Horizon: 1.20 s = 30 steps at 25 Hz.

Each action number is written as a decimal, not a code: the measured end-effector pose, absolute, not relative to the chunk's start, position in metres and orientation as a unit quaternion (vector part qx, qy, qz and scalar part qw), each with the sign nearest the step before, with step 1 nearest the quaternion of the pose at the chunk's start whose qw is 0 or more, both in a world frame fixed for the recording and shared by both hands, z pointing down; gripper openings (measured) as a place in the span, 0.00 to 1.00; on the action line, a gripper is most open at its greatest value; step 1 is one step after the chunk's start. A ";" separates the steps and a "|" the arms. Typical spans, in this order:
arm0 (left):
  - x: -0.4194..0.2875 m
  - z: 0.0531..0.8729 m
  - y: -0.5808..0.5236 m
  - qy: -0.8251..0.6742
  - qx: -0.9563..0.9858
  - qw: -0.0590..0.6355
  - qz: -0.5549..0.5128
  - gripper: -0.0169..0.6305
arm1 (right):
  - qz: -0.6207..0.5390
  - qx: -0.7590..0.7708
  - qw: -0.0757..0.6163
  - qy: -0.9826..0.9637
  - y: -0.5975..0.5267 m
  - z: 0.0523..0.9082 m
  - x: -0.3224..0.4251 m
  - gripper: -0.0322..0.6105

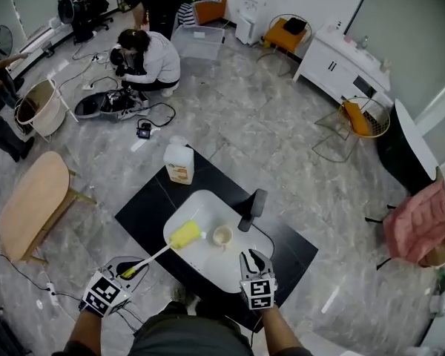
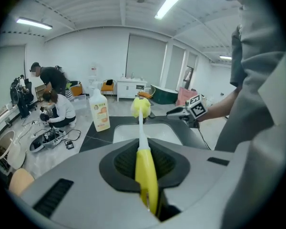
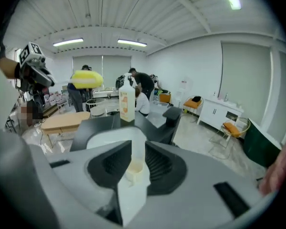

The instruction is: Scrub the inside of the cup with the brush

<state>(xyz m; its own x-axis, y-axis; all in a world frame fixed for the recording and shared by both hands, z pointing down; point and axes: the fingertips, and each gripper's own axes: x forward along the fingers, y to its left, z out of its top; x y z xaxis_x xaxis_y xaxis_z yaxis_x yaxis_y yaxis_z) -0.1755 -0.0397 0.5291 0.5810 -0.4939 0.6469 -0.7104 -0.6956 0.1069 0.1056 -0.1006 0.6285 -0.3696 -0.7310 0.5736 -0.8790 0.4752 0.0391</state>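
Observation:
A small cream cup (image 1: 222,236) stands upright in the white basin (image 1: 208,265) on the black table. The brush has a yellow sponge head (image 1: 184,235) hanging over the basin's left part, just left of the cup. My left gripper (image 1: 128,270) is shut on its yellow handle (image 2: 146,175), and the head (image 2: 140,106) points away from me. My right gripper (image 1: 251,257) is at the basin's near right edge, open, and nothing lies between its jaws. The cup (image 3: 135,169) shows through the gap, a little ahead of the jaws. The brush head (image 3: 87,79) hovers at upper left.
A detergent bottle (image 1: 179,163) stands at the table's far corner, and a black faucet-like fitting (image 1: 252,210) rises behind the basin. A wooden side table (image 1: 33,202) is to the left. People crouch and stand at the back, among cables on the floor.

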 end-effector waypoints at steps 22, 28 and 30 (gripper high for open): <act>-0.146 0.489 -0.045 -0.363 0.891 0.145 0.229 0.08 | 0.032 0.548 0.139 -0.824 -0.025 0.406 0.113 0.05; -0.142 0.487 -0.043 -0.362 0.894 0.142 0.224 0.08 | 0.021 0.541 0.131 -0.831 -0.021 0.415 0.111 0.05; -0.142 0.486 -0.042 -0.361 0.894 0.141 0.225 0.08 | 0.025 0.543 0.127 -0.830 -0.021 0.414 0.111 0.05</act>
<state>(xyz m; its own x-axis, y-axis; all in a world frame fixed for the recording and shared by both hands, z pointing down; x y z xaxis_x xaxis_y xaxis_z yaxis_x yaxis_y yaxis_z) -0.1424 -0.0422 0.4862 0.6381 -0.5826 0.5034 -0.7091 -0.6995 0.0894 0.1111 -0.0215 0.4144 -0.3785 -0.8946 0.2375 -0.9073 0.4094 0.0962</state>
